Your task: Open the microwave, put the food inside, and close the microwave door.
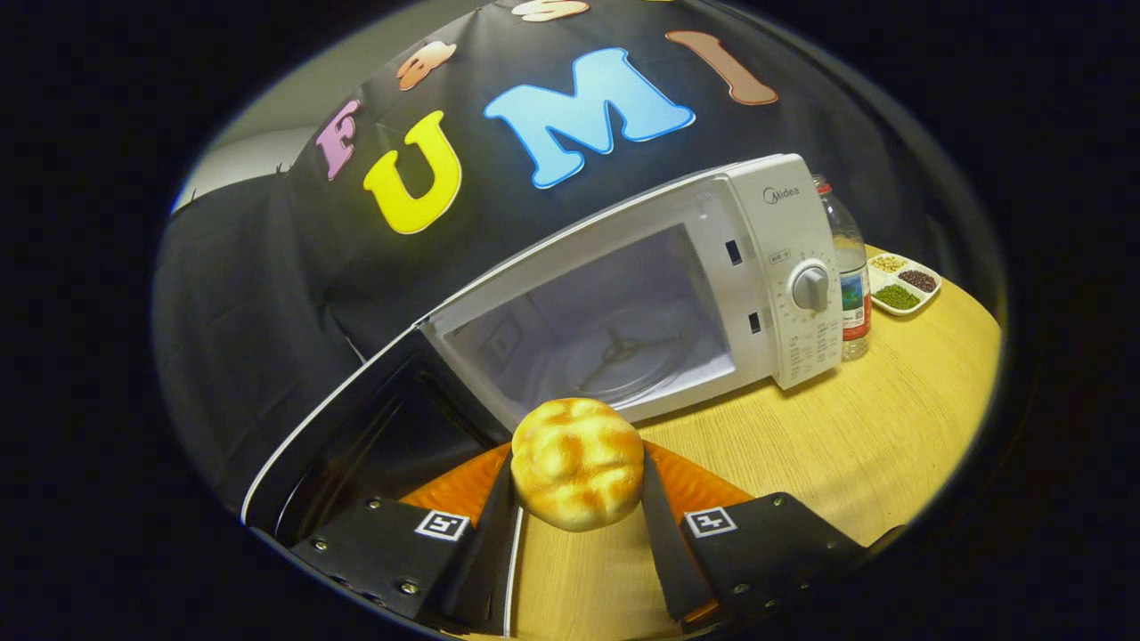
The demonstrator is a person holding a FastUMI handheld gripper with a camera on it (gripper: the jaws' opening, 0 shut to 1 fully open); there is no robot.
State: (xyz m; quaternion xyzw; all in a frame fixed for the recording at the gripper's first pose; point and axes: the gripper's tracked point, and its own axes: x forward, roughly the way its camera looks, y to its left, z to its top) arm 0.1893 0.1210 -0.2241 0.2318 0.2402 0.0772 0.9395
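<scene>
Tool (577, 499) clamping bun (577, 463), microwave (784, 267) door (356, 427) open, bottle (850, 276) half hidden.

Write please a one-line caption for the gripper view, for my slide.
Gripper shut on a bread bun, just before the open microwave on the wooden table.

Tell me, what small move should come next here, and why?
Probably carry the bun straight ahead into the microwave. The gripper has its jaws pressed on the bun from both sides, the door is swung open, and the glass turntable lies bare just beyond the bun.
</scene>
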